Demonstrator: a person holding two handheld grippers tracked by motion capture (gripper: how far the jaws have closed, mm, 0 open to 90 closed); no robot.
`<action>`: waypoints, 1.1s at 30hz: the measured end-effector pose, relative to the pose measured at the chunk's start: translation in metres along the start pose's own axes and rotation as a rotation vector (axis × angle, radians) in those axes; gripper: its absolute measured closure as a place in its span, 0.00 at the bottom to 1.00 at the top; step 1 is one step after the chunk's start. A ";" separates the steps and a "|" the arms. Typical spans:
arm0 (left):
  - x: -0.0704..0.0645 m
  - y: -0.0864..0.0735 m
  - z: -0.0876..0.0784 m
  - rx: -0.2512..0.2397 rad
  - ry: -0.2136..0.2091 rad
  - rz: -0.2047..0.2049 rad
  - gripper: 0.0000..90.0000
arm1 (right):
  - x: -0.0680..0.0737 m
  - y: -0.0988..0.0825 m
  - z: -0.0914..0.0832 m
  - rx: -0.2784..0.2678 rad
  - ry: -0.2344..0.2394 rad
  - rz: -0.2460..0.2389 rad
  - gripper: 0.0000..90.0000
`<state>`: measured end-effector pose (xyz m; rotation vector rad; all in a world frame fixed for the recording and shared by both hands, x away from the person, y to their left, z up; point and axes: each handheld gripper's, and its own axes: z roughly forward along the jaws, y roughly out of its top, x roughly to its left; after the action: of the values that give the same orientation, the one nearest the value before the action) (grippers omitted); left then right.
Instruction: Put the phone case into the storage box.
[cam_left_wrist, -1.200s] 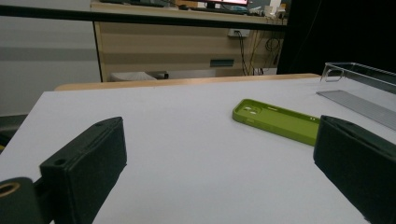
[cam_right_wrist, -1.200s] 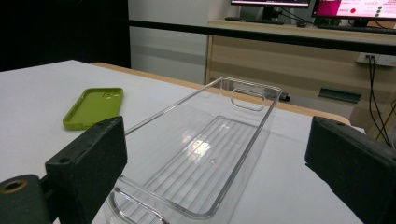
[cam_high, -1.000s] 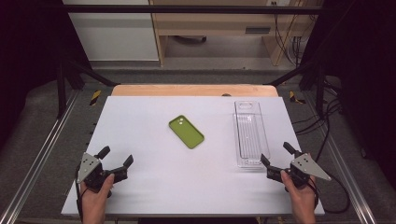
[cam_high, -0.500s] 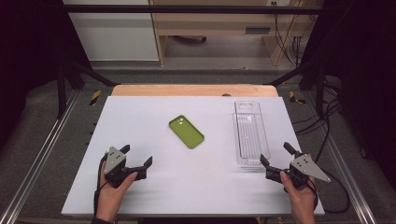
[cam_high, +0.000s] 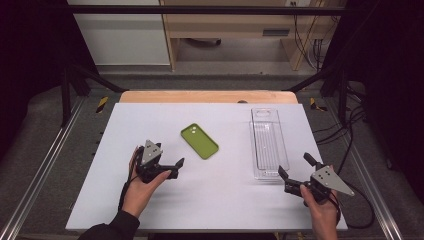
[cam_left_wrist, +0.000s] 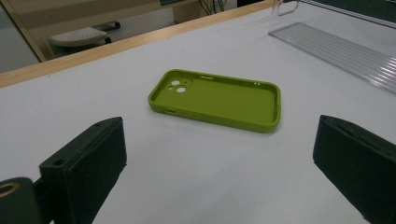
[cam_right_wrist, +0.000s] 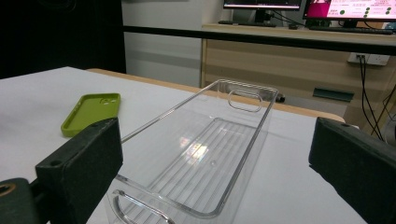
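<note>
A green phone case (cam_high: 199, 141) lies hollow side up near the middle of the white table (cam_high: 115, 200). My left gripper (cam_high: 172, 158) is open, low over the table just left of and nearer than the case, jaws pointing at it. In the left gripper view the case (cam_left_wrist: 217, 98) lies just ahead of the open left gripper (cam_left_wrist: 222, 140), nothing between the jaws. A clear plastic tray (cam_high: 266, 145) lies lengthwise at the right. My right gripper (cam_high: 295, 165) is open at the tray's near end. In the right gripper view the tray (cam_right_wrist: 243, 88) starts right between the wide jaws of that gripper (cam_right_wrist: 215, 149).
A wooden strip (cam_high: 207, 96) borders the table's far edge. Cables (cam_high: 350, 145) hang off the right side, and metal rails (cam_high: 45, 165) run along both sides. Open white surface lies between the case and the tray and along the near edge.
My left gripper has moved right and forward from the near left corner to just short of the green case. The right gripper, case and tray have stayed put.
</note>
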<state>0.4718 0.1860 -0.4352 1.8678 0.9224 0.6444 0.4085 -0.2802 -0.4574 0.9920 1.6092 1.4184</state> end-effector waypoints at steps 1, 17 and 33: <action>0.000 0.001 0.002 0.000 -0.001 0.000 0.02 | 0.000 0.000 0.000 -0.001 -0.002 0.000 0.04; -0.004 0.016 0.029 0.042 -0.026 0.043 0.02 | 0.000 0.000 0.000 0.004 -0.008 0.007 0.03; -0.002 0.025 0.055 0.080 -0.018 0.052 0.03 | -0.001 0.000 -0.001 0.004 -0.008 0.011 0.03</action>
<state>0.5194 0.1494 -0.4366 1.9716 0.9020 0.6296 0.4075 -0.2815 -0.4570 1.0089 1.6034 1.4180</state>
